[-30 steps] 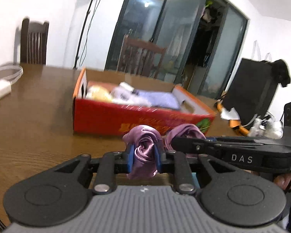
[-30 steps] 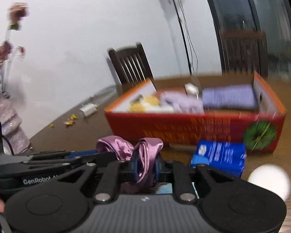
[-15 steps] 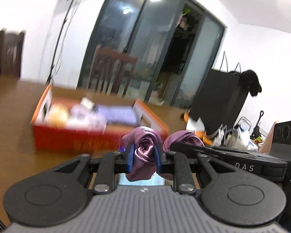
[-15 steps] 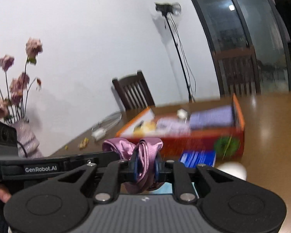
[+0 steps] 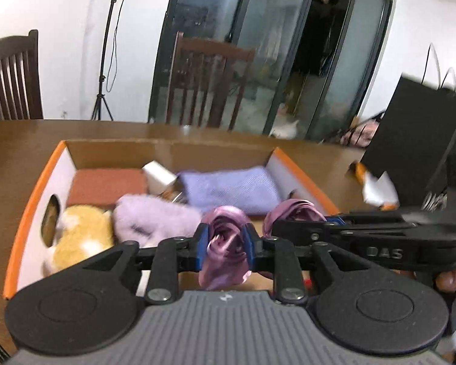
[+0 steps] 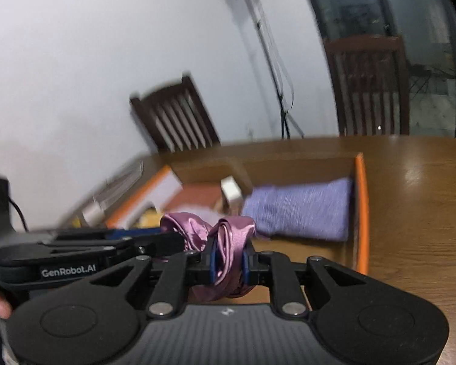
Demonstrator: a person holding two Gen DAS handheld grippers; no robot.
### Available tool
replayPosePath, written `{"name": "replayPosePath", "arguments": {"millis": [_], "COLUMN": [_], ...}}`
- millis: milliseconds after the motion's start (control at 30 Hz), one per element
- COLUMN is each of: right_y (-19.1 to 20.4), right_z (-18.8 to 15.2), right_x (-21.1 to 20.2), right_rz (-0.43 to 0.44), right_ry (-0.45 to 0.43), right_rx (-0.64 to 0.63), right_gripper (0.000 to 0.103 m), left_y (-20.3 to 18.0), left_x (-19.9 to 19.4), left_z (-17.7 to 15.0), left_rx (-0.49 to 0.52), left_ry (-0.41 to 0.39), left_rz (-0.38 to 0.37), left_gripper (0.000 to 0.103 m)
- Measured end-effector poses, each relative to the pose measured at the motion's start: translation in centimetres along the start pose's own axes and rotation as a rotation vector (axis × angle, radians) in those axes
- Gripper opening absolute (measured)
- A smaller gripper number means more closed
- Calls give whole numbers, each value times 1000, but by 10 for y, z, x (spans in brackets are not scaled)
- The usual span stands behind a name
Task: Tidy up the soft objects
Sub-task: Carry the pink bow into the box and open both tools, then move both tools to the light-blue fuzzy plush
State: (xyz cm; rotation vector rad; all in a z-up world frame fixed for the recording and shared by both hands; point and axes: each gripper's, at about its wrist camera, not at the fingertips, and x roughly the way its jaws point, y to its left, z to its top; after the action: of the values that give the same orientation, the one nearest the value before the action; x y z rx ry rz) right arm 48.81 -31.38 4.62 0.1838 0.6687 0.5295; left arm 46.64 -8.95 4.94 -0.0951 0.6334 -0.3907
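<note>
The left gripper (image 5: pixel 225 245) and right gripper (image 6: pixel 228 260) are hanging side by side, both pointing downward. The left jaws are opening around bunched satin cloth (image 5: pixel 225 237); the right jaws are pinching it tightly.

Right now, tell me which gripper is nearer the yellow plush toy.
Left. The left gripper, fingers opening around purple satin, is just right of the yellow toy; the right gripper is farther right.
</note>
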Motion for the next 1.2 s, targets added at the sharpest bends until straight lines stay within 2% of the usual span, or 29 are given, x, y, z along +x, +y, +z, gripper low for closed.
{"name": "replayPosePath", "arguments": {"millis": [67,133,200,300,333,433,600,700,767,833,933,1000,1067,1200], "right_y": [3,6,8,9,9,11,25,38,49,57,66,70,72,79], "right_z": [-4,-9,-11,-11,-11,-3,21,36,42,43,39,30,9,-56], "right_x": [19,32,38,39,35,13,-51,-102,-133,-156,-173,-178,-183,-188], "right_rz": [-21,-26,-15,-2,0,-9,-84,-109,-125,-134,-134,-140,-129,-107], "right_ry": [59,107,117,123,121,74,-28,-117,-178,-222,-240,-250,-269,-269], "right_rx": [-28,-38,-35,-3,11,25,-34,-70,-94,-105,-118,-121,-116,-107], "right_gripper": [20,25,27,47,58,68,69,70,78,79,79,79,79,80], "left_y": [5,11,12,15,15,9,-8,-19,-25,-30,-38,-40,-43,-45], "left_x": [-3,-13,-25,-43,-47,-71,-124,-161,-180,-192,-200,-209,-214,-212], "left_z": [-5,-4,-2,5,8,16,37,47,47,44,36,21,-1,-61], "left_rx": [-2,0,10,4,3,29,100,125,133,127,124,124,141,180], "left_ry": [14,-11,-42,-72,-79,-117,-206,-290,-336,-350,-340,-347,-348,-240], "left_rz": [-2,-14,13,49,51,67,107,104,105,104,107,127,128,151], "left_gripper": [42,52,52,53,54,58,61,69,75,75,76,79,86,87]}}
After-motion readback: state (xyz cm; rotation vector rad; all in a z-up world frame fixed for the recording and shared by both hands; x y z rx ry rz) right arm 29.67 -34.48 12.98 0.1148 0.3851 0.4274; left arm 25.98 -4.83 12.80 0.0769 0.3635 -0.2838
